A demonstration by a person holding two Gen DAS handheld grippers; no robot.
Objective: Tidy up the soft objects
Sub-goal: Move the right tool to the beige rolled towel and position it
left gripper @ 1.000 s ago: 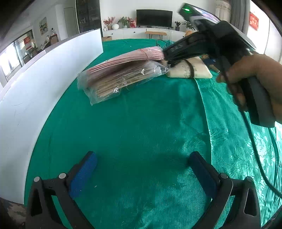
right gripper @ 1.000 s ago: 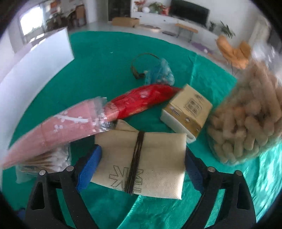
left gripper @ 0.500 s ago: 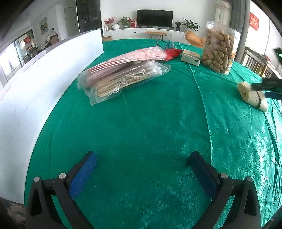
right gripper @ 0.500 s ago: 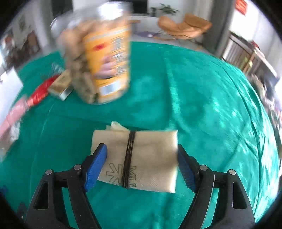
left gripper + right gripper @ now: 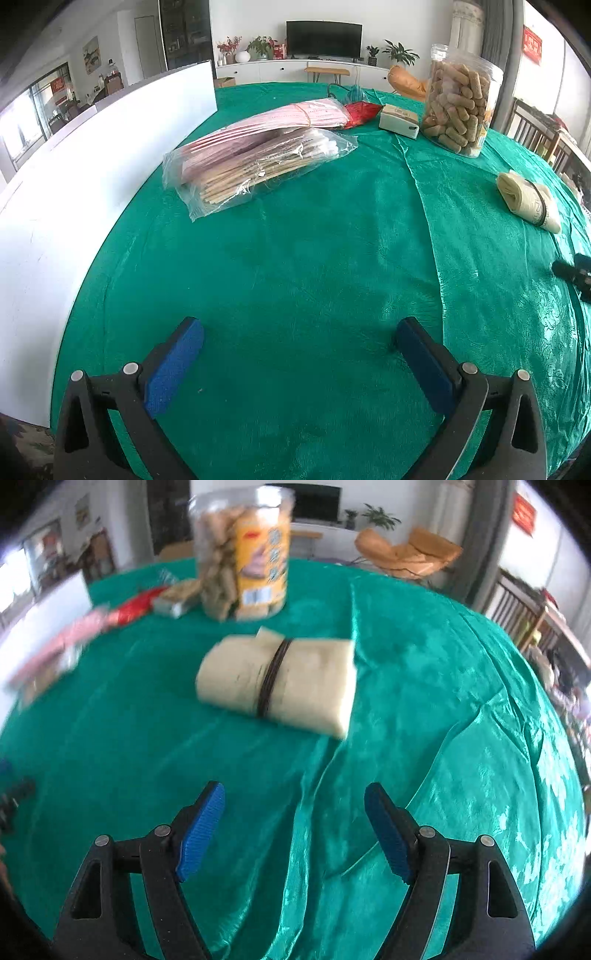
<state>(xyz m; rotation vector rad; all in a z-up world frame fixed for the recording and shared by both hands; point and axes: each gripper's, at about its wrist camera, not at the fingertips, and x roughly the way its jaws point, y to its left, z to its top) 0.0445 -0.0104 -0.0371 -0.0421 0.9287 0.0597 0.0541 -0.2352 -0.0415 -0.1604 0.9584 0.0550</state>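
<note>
I have just set the banded beige bundle (image 5: 277, 681) down near the snack jar (image 5: 245, 554), so my right gripper (image 5: 295, 830) backs off with jaws apart and empty, like the left gripper (image 5: 299, 363).

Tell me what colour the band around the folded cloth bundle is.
Dark brown, nearly black, wrapped around the beige bundle; the right wrist view shows it best.

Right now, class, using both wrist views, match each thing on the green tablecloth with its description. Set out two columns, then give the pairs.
1. beige folded cloth bundle
2. clear plastic jar of biscuit sticks
3. clear bag of wooden cotton swabs
4. right gripper

A. stands upright
B. tied with a dark band
C. open, nothing between its pads
D. lies beside a pink packet

Pairs: 1-B, 2-A, 3-D, 4-C
</note>
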